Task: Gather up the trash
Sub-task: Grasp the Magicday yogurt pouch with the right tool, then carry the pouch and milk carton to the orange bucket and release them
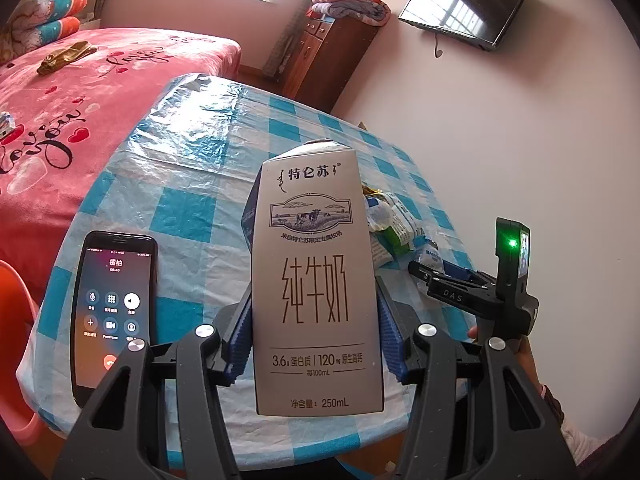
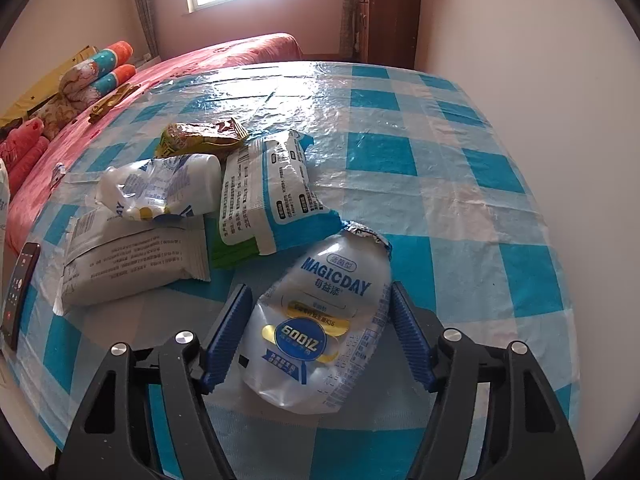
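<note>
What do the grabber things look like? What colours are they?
Each gripper, the left gripper and the right gripper, has black plastic arms with triangular cut-outs, round silver bolts, and ridged blue pads. Seen from the left wrist camera, the right one carries white "DAS" lettering, a glowing green light and a small screen.

Milk carton [image 1: 318, 280]: matt coated paperboard, smooth, printed. Left gripper [image 1: 316, 344]: matt black plastic arms, ribbed blue pads [image 1: 240, 340], shiny metal bolts. Right gripper [image 2: 320, 332]: same build. Bottle [image 2: 320, 320]: thin translucent plastic, crumpled, glossy label, torn foil at mouth. Tablecloth [image 2: 440, 160]: glossy plastic film, creased, glare patches. Wrappers [image 2: 272, 192]: crinkled plastic, semi-gloss. Phone [image 1: 114, 308]: glossy glass screen. Bedspread [image 1: 60, 140]: soft fleecy cloth. Cabinet [image 1: 336, 60]: dark wood.
</note>
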`<action>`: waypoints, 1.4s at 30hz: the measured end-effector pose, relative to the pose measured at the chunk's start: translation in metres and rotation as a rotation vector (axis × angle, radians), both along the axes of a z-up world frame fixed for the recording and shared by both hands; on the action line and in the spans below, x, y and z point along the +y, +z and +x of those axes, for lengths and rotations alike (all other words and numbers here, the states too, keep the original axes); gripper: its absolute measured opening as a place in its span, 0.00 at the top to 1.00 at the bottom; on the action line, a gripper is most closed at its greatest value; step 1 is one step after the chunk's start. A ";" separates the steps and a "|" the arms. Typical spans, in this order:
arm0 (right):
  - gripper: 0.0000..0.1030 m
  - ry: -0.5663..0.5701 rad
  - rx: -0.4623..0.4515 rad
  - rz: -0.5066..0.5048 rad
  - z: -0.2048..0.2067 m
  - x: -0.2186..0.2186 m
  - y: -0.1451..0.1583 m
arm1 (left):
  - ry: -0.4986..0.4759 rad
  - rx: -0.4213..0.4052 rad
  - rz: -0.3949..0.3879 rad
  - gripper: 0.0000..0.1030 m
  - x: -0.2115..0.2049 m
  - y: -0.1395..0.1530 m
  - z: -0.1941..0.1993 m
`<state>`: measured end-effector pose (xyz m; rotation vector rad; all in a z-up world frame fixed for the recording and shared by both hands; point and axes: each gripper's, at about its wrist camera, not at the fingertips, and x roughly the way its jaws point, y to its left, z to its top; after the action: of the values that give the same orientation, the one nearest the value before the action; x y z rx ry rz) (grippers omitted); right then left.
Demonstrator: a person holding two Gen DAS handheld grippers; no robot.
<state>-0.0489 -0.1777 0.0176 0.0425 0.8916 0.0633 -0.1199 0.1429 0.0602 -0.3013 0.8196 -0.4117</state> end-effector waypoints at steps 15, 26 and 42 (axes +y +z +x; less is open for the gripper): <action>0.35 0.004 0.006 0.008 -0.017 -0.001 0.006 | -0.002 -0.028 -0.024 0.47 0.011 0.005 -0.006; 0.40 0.048 0.003 -0.026 -0.022 0.008 -0.001 | 0.016 -0.025 -0.020 0.47 0.017 0.004 -0.010; 0.40 0.094 -0.056 0.030 -0.039 0.012 0.022 | 0.020 -0.039 -0.014 0.47 0.017 0.009 -0.011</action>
<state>-0.0881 -0.1657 0.0397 0.0264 0.8361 0.1646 -0.1314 0.1598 0.0691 -0.3127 0.7751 -0.4036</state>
